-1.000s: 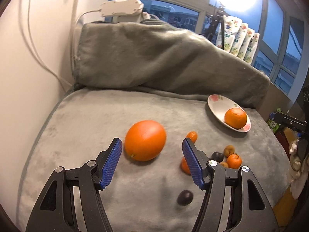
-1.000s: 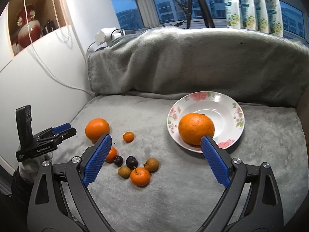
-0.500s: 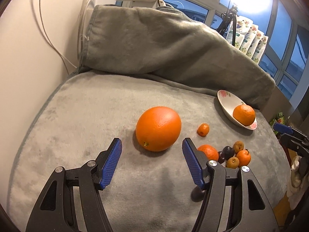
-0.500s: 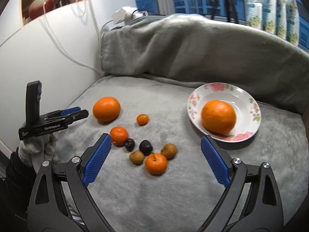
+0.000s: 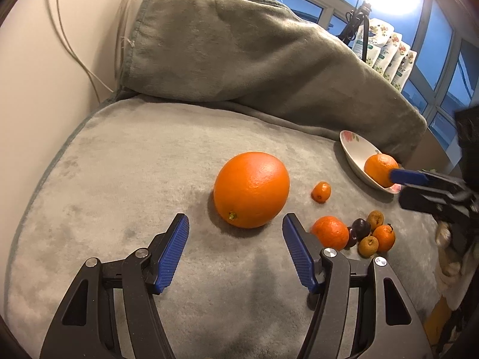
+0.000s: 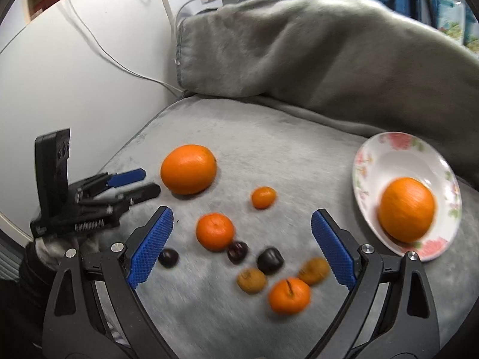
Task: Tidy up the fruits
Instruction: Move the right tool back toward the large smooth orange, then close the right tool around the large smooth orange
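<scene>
Just short of the large orange, left tool wide apart, empty, right tool likewise wide, touching nothing

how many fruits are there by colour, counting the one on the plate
Orange fruits: 5 (large orange, orange on the plate, tangerine, stemmed tangerine, tiny orange fruit)
Dark purple fruits: 3 ()
Brownish-yellow fruits: 2 ()
Total: 10
</scene>
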Demonstrator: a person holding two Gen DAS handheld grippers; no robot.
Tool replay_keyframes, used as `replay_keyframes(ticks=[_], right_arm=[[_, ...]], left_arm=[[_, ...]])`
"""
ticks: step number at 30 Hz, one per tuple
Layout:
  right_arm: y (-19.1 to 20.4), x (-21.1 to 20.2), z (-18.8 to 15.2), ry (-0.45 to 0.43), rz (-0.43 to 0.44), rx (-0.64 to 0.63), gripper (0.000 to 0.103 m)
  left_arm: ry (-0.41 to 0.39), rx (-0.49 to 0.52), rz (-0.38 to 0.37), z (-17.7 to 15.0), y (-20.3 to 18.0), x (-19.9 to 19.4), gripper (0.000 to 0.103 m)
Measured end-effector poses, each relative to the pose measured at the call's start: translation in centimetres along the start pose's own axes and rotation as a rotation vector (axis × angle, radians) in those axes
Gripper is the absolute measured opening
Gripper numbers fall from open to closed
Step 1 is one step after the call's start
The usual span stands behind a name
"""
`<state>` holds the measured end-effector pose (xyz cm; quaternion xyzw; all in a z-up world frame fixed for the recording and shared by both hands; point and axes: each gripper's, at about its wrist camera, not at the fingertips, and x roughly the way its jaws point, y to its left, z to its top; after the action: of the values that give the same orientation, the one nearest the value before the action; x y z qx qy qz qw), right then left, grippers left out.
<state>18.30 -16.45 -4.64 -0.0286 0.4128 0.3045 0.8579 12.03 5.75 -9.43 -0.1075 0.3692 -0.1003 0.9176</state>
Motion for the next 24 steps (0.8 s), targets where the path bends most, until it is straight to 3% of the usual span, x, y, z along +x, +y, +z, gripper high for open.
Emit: replay_keyframes(ticks=[11, 24], right_arm=[[0.4, 7.0, 4.1, 0.135, 0.158, 0.112, 0.096], [2.2, 11.0, 5.4, 0.219, 0.223, 0.148, 0.096]], left_arm=[[0.026, 0.001, -0.036, 0.1, -0.1, 1.0, 0.065], [0.064, -0.019, -0.081, 0.7, 0.2, 2.3, 0.065]])
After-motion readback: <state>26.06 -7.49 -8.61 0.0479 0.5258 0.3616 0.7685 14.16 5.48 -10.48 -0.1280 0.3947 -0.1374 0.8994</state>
